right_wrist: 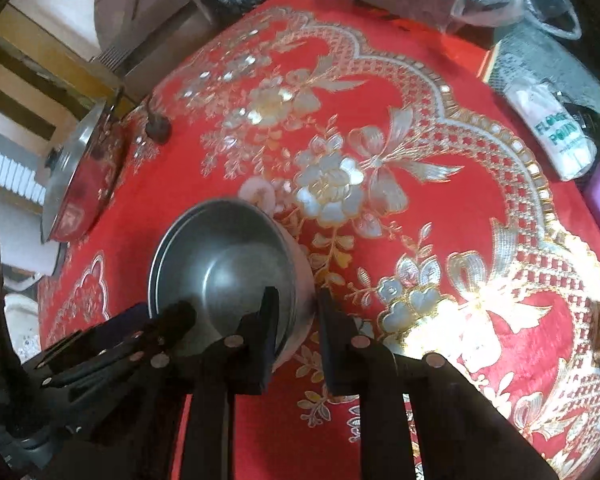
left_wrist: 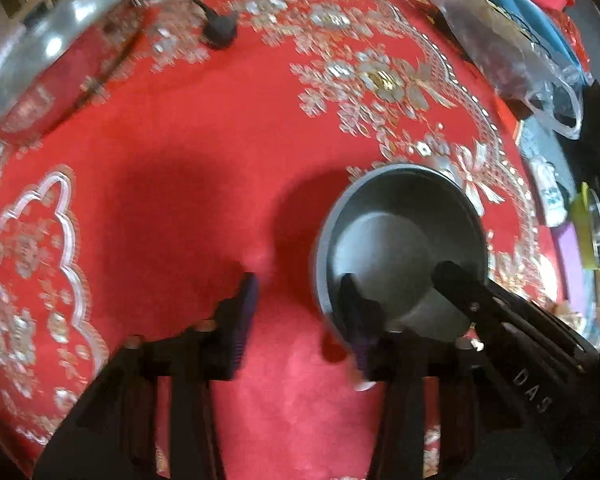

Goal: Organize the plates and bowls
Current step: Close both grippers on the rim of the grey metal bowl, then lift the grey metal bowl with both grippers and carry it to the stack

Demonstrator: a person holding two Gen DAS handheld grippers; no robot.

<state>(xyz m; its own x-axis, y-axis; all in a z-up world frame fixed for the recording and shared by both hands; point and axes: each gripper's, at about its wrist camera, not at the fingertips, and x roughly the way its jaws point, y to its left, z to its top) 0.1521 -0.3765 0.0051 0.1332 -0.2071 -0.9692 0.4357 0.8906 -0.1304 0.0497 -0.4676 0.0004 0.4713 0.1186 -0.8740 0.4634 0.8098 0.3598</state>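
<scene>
Right gripper (right_wrist: 297, 294) fingers straddle the near wall of the steel bowl (right_wrist: 228, 256), one inside and one outside, pressed against the wall on both sides. Left gripper (left_wrist: 300, 280) stands with its jaws apart over the opposite rim: one finger (left_wrist: 356, 312) is inside the bowl, the other sits over bare cloth, clear of the metal. Letters "DAS" (left_wrist: 532, 394) show on the right gripper's body.

Round, so without a long axis, the bowl stands upright, mouth up, on the red embroidered tablecloth (right_wrist: 440, 208). A second rim shows just outside it, as if nested.

Farther out, a steel lid (right_wrist: 80, 176) leans at the cloth's left edge. A white packet (right_wrist: 556, 132) lies at the right edge, with green letters partly readable as "FLO" and "POIN". A clear plastic bag (left_wrist: 500, 40) lies at the far corner.
</scene>
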